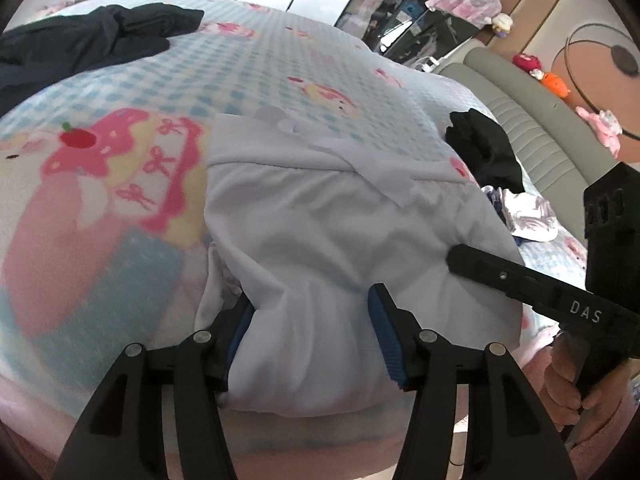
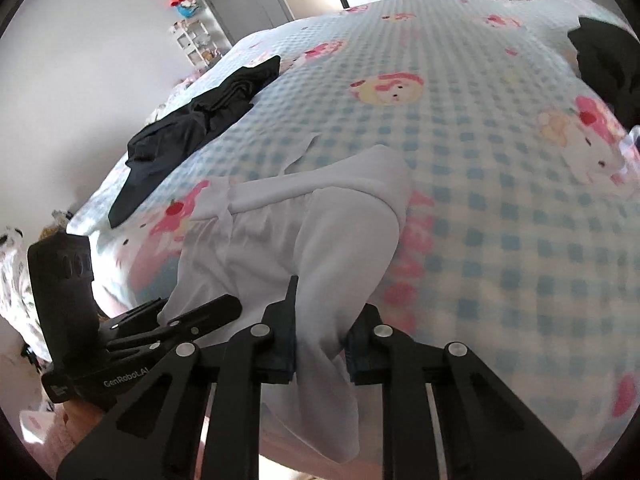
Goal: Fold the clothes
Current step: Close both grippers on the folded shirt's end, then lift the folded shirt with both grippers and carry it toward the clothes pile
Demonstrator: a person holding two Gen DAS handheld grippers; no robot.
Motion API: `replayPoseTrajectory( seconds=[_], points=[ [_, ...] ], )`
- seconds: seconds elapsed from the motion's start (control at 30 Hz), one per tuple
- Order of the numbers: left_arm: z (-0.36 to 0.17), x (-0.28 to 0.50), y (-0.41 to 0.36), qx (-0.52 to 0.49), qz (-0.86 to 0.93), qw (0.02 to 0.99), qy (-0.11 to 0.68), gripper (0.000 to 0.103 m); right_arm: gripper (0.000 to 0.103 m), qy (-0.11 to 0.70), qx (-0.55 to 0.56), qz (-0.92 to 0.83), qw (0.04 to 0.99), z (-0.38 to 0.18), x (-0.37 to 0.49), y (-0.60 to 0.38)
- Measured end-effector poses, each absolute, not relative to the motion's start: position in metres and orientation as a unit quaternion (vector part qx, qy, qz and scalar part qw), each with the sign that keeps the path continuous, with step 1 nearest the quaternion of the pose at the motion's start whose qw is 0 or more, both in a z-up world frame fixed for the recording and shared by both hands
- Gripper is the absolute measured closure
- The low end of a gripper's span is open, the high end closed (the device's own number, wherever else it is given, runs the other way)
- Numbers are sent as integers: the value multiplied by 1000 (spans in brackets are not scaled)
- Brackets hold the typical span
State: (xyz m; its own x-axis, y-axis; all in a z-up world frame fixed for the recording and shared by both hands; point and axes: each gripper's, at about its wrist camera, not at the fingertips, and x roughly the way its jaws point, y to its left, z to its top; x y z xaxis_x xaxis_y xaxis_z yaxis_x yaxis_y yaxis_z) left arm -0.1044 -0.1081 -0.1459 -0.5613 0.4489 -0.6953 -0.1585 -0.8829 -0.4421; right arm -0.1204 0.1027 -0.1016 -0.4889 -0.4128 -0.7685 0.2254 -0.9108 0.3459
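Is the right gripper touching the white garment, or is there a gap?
Touching. In the right wrist view, the white garment passes between the fingers of the right gripper, and cloth lies against both.

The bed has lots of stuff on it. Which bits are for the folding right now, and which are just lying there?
For the folding: white garment, left gripper, right gripper.

Just lying about: black clothes, small dark garment, patterned cloth, plush toys.

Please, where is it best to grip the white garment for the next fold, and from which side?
Probably the near hem of the white garment, from the bed's near edge: it lies flat, waistband away, hem bunched toward both grippers.
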Motion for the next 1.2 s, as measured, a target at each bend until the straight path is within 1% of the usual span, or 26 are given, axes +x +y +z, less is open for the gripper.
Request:
replayPoseTrajectory(
  seconds=[0.03,0.07,0.13,0.17,0.2,0.23,0.27,0.3,0.33,0.37,0.4,0.5,0.63,0.7,0.9,0.97,1.03,1.07,1.13,1.2],
  points=[
    [-147,-105,-111,-436,866,175,-174,47,86,-102,478,-852,186,-108,-122,103],
    [-148,-105,-115,-437,864,176,-180,46,83,-104,486,-848,186,-113,-124,102],
    [-151,-106,-121,-439,859,176,-193,46,66,-108,502,-838,186,-125,-128,102],
    [-152,-106,-124,-441,857,177,-200,46,54,-110,510,-833,185,-131,-130,102],
    [-153,-106,-127,-442,855,177,-206,46,53,-112,518,-828,185,-137,-131,101],
    [-155,-106,-128,-444,853,178,-208,46,53,-114,526,-822,185,-143,-133,101],
    [-156,-106,-126,-445,854,178,-202,46,57,-109,525,-824,184,-144,-134,99],
    [-155,-104,-124,-445,855,177,-196,45,68,-104,524,-825,182,-145,-135,96],
    [-154,-103,-121,-446,856,178,-192,45,73,-98,513,-834,180,-137,-132,95],
    [-153,-101,-118,-446,857,179,-188,44,80,-91,500,-842,179,-129,-129,94],
    [-151,-100,-114,-446,857,181,-186,43,84,-85,488,-850,181,-121,-125,94],
    [-146,-99,-103,-451,851,193,-187,42,88,-73,460,-865,187,-100,-111,101],
    [-134,-94,-77,-449,842,230,-192,42,88,-64,448,-875,169,-90,-97,124],
    [-128,-91,-55,-452,838,250,-178,42,88,-77,451,-875,156,-90,-90,140],
    [-117,-79,15,-456,822,316,-131,42,88,-129,444,-881,102,-81,-64,227],
    [-116,-74,33,-454,827,315,-107,41,88,-143,445,-880,79,-83,-57,253],
    [-123,-75,41,-464,830,296,-90,41,85,-158,461,-871,57,-95,-54,276],
    [-126,-75,43,-468,829,292,-89,41,79,-164,478,-862,42,-105,-56,280],
    [-131,-77,38,-473,822,298,-108,41,76,-170,496,-851,30,-123,-54,288],
    [-136,-79,33,-478,814,303,-127,41,68,-171,492,-853,31,-127,-50,289]
  ],
)
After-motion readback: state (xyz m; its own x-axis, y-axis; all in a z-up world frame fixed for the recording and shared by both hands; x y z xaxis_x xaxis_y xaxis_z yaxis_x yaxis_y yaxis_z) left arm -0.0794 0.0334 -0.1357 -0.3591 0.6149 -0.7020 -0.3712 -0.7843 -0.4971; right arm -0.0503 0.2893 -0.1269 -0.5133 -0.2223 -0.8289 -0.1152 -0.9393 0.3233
